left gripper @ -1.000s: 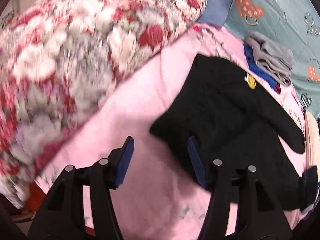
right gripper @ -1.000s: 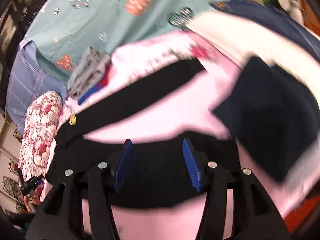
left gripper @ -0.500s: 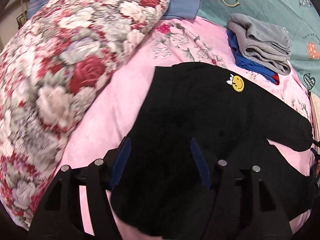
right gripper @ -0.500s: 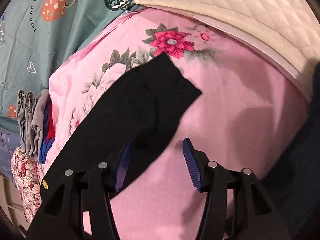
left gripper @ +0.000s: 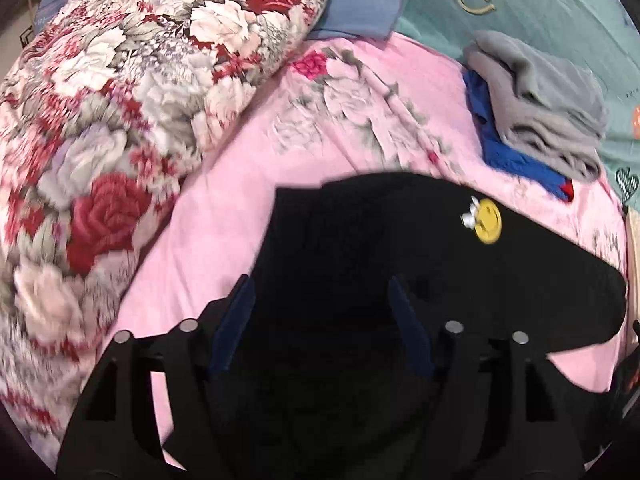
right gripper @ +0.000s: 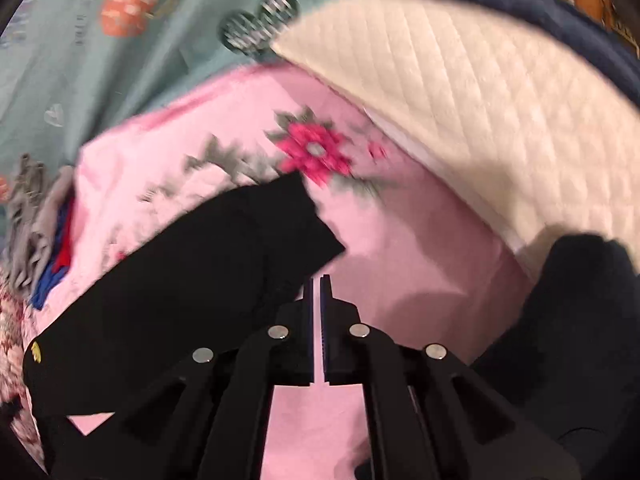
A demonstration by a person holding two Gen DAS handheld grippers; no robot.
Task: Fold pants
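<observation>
Right gripper [right gripper: 319,284]: fingers nearly together, thin gap, nothing clamped, just beside the black pants [right gripper: 192,280] hem. Left gripper [left gripper: 320,300]: fingers wide apart above the pants.

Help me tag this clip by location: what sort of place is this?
Most likely a bedroom, on a bed: a pink flowered sheet, a big floral pillow and a white quilted pad, with black pants spread out and folded clothes stacked nearby.
</observation>
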